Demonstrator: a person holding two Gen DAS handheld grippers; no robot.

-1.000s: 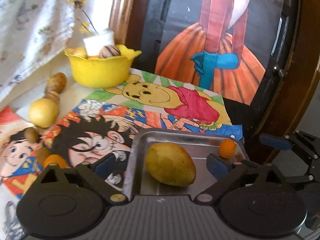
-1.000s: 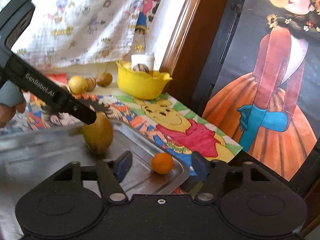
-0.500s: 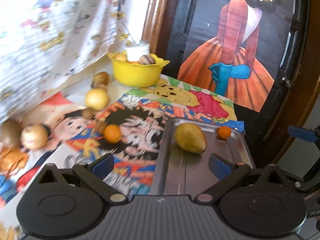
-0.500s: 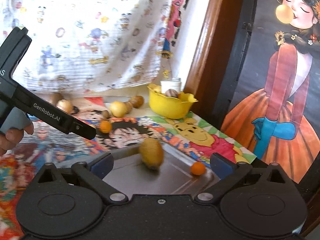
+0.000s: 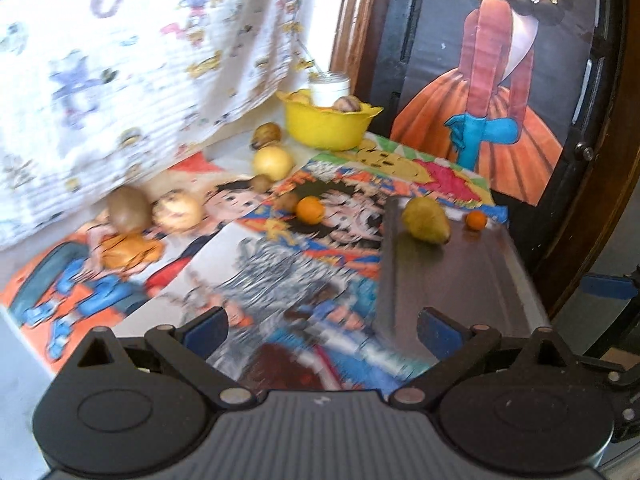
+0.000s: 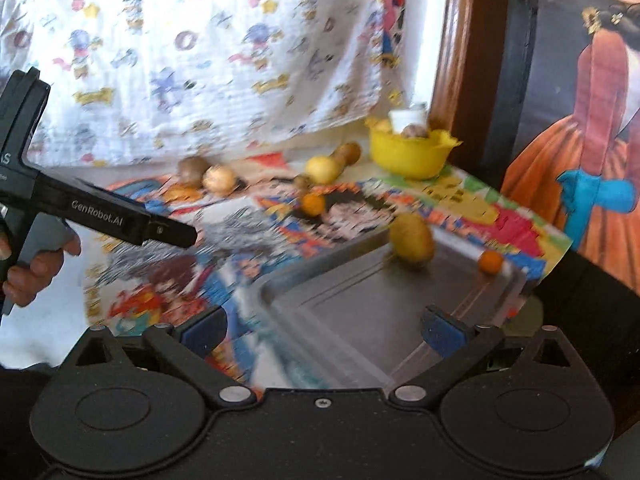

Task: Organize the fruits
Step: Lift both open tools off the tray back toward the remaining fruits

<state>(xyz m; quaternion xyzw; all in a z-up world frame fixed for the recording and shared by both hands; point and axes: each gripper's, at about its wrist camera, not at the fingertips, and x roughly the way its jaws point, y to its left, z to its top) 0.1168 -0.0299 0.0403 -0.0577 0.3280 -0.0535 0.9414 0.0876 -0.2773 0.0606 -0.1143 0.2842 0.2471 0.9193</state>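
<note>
A metal tray (image 5: 460,280) (image 6: 360,312) lies on the cartoon mat, holding a yellow-green pear (image 5: 425,220) (image 6: 412,237) and a small orange (image 5: 476,220) (image 6: 491,261) at its far end. Loose fruit lies on the mat: an orange (image 5: 310,209) (image 6: 313,204), a yellow apple (image 5: 273,162) (image 6: 321,169), a kiwi (image 5: 127,208) and others. My left gripper (image 5: 320,326) is open and empty above the mat's near side. My right gripper (image 6: 324,330) is open and empty above the tray's near edge.
A yellow bowl (image 5: 328,126) (image 6: 412,154) with fruit and a white cup stands at the back. A patterned cloth (image 5: 120,60) hangs behind. A framed picture (image 5: 500,80) stands at the right. The left gripper's body (image 6: 100,216) shows at the left of the right wrist view.
Both grippers have pulled back and up from the tray, which now looks farther away. The pear and small orange stay on the tray. More loose fruit at the left has come into view.
</note>
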